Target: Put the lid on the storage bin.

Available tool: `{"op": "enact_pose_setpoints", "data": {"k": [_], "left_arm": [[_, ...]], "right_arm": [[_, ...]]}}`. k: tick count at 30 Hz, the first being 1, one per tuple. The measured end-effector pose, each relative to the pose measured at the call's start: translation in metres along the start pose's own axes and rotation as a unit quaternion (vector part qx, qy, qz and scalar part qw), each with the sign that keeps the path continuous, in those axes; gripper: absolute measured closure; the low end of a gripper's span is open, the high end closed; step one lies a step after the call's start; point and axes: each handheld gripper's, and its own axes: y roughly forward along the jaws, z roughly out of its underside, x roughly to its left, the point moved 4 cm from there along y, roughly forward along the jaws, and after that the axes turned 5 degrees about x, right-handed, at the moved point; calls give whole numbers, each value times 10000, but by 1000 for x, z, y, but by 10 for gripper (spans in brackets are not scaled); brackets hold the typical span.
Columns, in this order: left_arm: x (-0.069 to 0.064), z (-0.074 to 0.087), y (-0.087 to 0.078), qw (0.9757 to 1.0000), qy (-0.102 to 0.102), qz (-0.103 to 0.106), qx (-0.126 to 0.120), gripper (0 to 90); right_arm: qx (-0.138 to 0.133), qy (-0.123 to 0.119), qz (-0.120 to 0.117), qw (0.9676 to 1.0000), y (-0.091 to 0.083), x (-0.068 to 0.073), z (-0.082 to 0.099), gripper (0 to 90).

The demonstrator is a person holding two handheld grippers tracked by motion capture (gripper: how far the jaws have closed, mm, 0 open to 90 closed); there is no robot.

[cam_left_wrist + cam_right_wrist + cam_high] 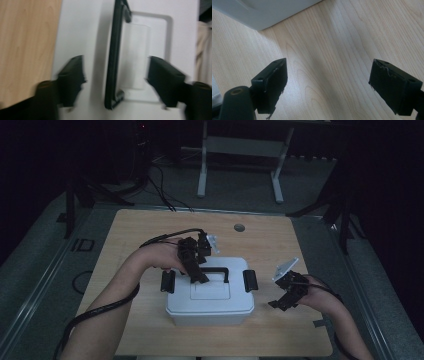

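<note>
Left gripper: hovering over the lid of the white box, jaws standing apart; in the left gripper view they are straddling the handle without pressing on it.
Handle: a black bar lying flat on the lid, running from 12 to 6 o'clock in the left gripper view, between the two open jaws and clear of both.
White box: sitting at the table's near middle, toward 6 o'clock of the round hole in the tabletop; lid on.
Latches: a black latch sitting at the box's 9 o'clock end and a second latch at its 3 o'clock end.
Right gripper: hanging near the box at its 3 o'clock side, apart from it; in the right gripper view the jaws are gaping wide with bare wood between them.
Table: light wood; the box's corner is showing at 11 o'clock in the right gripper view.
</note>
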Motion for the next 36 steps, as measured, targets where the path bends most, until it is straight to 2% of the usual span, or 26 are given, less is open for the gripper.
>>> {"op": "enact_pose_setpoints", "data": {"k": [2, 4, 8, 9, 12, 13, 20, 24, 33, 36], "left_arm": [[2, 5, -1, 9999, 38, -128, 24, 142], [3, 11, -2, 9999, -54, -144, -55, 142], [6, 24, -4, 9993, -32, -319, -188, 136], [7, 31, -4, 9987, -17, -458, -205, 132], [8, 37, -5, 9985, -70, -502, -220, 105], [9, 41, -6, 9979, -82, -582, -267, 103], [11, 64, -14, 9965, -204, -700, -409, 103], [13, 79, -21, 9938, -398, -827, -623, 102], [12, 112, -23, 9923, -618, -835, -675, 102], [12, 123, -22, 9912, -701, -896, -672, 102]], "right_arm": [[-10, -20, -5, 10000, 0, 1, -1, 146], [-10, -22, 0, 10000, 0, 1, -1, 146], [-6, -8, 6, 10000, 0, 1, -1, 146], [-17, -8, 0, 10000, 0, 1, -1, 146], [-19, 2, 3, 10000, 0, 1, 0, 146], [-33, 3, 3, 10000, 1, 1, 0, 146], [-72, 68, 13, 10000, 1, 0, 1, 146], [-86, 87, 13, 9999, 2, 1, 2, 146], [-131, 62, 24, 9999, 2, 2, 0, 146], [-130, 84, 30, 9999, 2, 2, 0, 146]]}}
